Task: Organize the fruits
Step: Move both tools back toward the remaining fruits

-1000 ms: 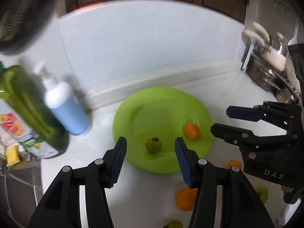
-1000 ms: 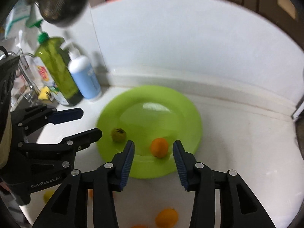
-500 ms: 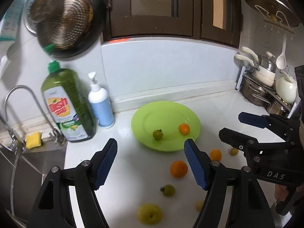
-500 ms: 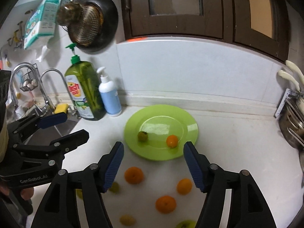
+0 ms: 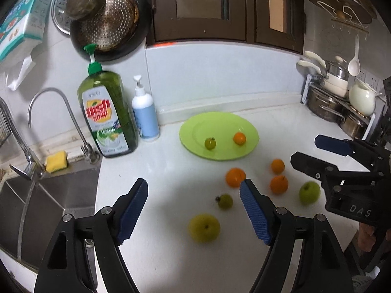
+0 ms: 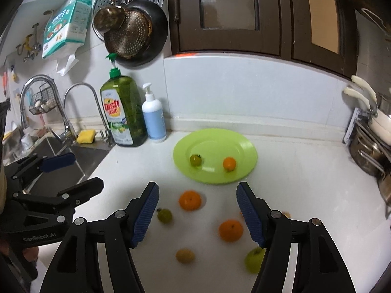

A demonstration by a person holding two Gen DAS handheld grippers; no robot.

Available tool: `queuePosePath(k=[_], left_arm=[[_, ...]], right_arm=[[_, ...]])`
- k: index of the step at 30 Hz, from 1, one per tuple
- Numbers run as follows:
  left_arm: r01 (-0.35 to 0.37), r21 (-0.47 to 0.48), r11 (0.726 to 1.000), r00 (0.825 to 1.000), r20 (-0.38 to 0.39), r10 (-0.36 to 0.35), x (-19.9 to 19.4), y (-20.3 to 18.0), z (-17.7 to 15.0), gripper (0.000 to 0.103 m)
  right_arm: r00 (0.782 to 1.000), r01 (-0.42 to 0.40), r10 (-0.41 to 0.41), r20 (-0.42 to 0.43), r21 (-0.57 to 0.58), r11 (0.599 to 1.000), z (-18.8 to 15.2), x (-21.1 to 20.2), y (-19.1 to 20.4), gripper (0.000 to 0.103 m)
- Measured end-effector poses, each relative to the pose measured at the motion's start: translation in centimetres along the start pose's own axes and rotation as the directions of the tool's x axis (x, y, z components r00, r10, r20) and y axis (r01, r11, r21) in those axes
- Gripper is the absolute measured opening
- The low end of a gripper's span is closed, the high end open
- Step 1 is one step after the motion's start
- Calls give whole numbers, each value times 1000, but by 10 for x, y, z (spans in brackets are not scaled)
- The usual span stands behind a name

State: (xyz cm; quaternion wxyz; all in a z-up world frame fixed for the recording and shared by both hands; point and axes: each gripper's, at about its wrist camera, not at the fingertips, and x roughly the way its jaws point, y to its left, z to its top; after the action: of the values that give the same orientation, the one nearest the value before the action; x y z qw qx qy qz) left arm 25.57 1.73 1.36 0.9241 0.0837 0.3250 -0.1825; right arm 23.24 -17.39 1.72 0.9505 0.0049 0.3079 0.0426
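Observation:
A lime green plate lies on the white counter and holds a small green tomato and a small orange. In front of it lie loose oranges, a green tomato, a yellow-green apple and a green apple. My left gripper hovers above the loose fruit with its jaws opening and nothing between them. My right gripper hangs beside it, open and holding nothing.
A green dish soap bottle and a blue pump bottle stand left of the plate by the wall. A steel sink with faucets and a yellow sponge is further left. Pots are stacked at the right.
Both grippers have drawn back and up from the plate, and their jaws have spread wider. The tomato and orange stay on the plate; loose fruit has come into view.

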Motion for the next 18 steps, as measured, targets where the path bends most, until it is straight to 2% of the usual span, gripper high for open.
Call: queuePosePath(k=[8, 18], left_arm=[[8, 44, 999, 1000, -23, -7, 2, -3, -33, 77], [40, 70, 997, 998, -57, -36, 20, -1, -61, 77]], right_arm=[[996, 13, -12, -89, 9, 1000, -39, 8, 10, 67], [984, 10, -4, -178, 33, 999, -72, 24, 15, 66]])
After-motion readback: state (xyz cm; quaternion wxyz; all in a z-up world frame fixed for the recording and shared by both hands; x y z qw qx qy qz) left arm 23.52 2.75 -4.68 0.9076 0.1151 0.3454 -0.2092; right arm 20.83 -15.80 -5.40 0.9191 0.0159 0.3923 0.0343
